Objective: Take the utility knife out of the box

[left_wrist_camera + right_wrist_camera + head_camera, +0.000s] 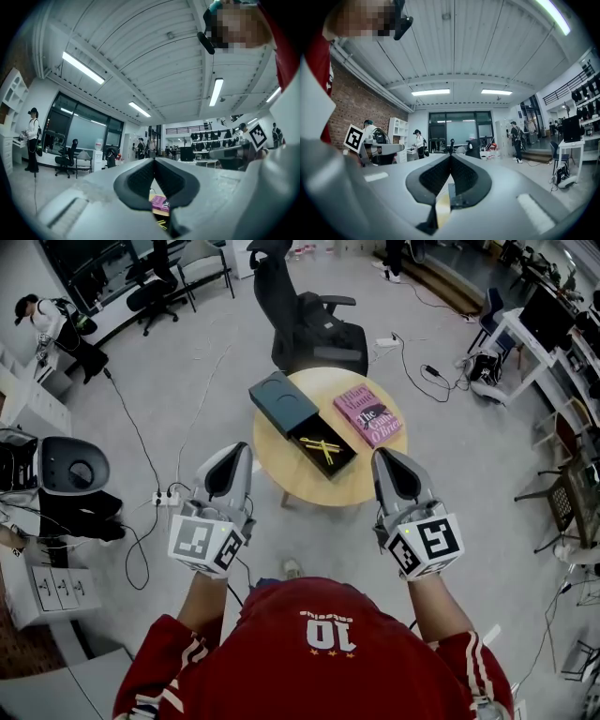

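A dark box [323,451] lies open on the round wooden table [305,486], its lid [281,399] beside it at the back left. A yellow utility knife [325,448] rests in the box. My left gripper [241,450] hovers level just off the table's left edge, shut and empty. My right gripper [382,457] is over the table's right front edge, also shut and empty. In the left gripper view the closed left gripper [154,160] frames a bit of the yellow knife [161,223]. Below the closed right gripper [450,157] show the box [454,194] and table [443,207].
A pink book [368,414] lies on the table to the right of the box. A black office chair [309,329] stands behind the table. Cables and a power strip [167,496] cross the floor at left. Desks, chairs and people line the room's edges.
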The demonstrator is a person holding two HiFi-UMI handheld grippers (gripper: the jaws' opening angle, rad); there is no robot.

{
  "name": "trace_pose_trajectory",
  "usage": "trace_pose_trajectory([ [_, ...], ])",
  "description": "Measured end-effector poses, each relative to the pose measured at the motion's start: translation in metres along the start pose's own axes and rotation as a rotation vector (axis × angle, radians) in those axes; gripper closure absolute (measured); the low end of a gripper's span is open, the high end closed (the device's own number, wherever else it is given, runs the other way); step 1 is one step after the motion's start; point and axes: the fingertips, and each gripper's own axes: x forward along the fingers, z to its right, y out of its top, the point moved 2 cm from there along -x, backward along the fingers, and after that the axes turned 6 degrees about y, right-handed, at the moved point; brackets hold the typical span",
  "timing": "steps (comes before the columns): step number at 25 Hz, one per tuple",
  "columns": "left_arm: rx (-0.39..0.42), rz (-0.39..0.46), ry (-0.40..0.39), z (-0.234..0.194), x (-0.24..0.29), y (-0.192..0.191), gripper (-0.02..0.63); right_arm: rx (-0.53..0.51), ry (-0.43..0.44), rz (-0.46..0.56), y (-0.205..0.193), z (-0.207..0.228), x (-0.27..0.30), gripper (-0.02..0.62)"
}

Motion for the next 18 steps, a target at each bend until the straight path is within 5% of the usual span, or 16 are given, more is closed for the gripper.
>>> trace_pose_trajectory([
  [18, -0.03, 0.014, -0.047, -0.059, 0.029, -0.006, 0.603, -0.042, -0.054, -0.027, -0.001, -0.013, 0.056, 0.595],
])
